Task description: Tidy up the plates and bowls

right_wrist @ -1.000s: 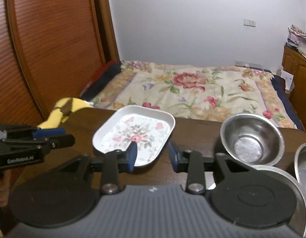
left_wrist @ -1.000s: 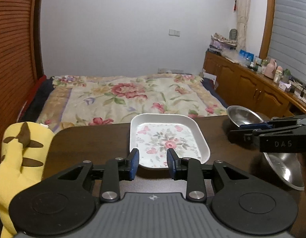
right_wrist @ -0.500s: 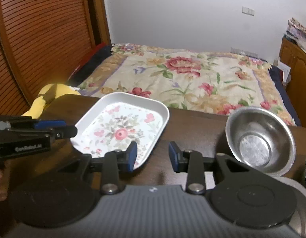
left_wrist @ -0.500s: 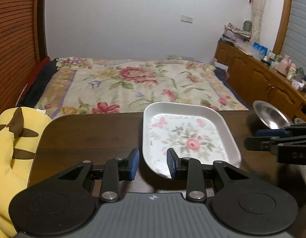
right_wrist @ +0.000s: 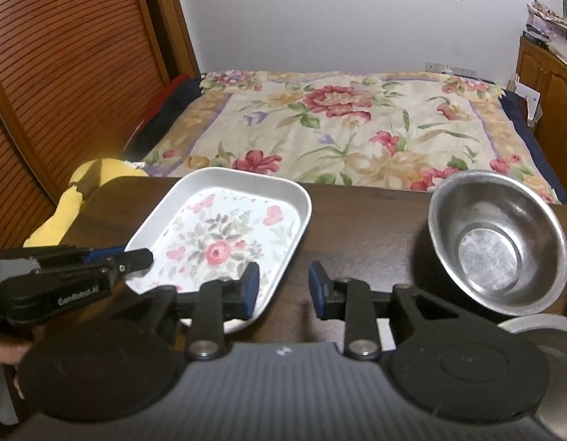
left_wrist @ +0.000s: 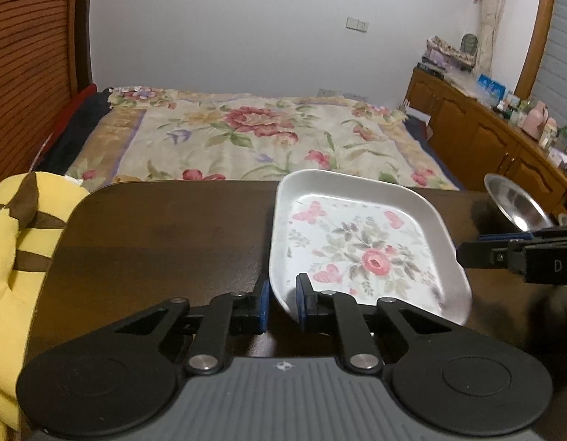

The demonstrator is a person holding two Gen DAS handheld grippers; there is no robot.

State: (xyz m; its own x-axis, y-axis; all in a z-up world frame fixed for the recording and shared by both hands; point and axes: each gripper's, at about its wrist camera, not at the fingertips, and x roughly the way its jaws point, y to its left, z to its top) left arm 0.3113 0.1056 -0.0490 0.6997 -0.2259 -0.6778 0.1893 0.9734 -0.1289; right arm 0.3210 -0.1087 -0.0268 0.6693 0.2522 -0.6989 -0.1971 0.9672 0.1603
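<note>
A white rectangular plate with a floral print (left_wrist: 360, 246) lies on the dark wooden table (left_wrist: 166, 242); it also shows in the right wrist view (right_wrist: 224, 239). My left gripper (left_wrist: 281, 307) is at the plate's near left corner, its jaws closed on the rim there; it also shows in the right wrist view (right_wrist: 136, 255). My right gripper (right_wrist: 281, 288) is open and empty, over the table just right of the plate. A steel bowl (right_wrist: 496, 239) stands at the right; it also shows in the left wrist view (left_wrist: 511, 204).
A yellow and brown cushion (left_wrist: 15, 257) hangs at the table's left edge. Another steel dish (right_wrist: 540, 330) shows at the near right edge. A bed with a floral cover (right_wrist: 338, 125) lies beyond the table. A wooden sideboard (left_wrist: 504, 147) stands at the right.
My left gripper has moved left along the plate's near edge and narrowed onto its corner rim. My right gripper has shifted right, off the plate.
</note>
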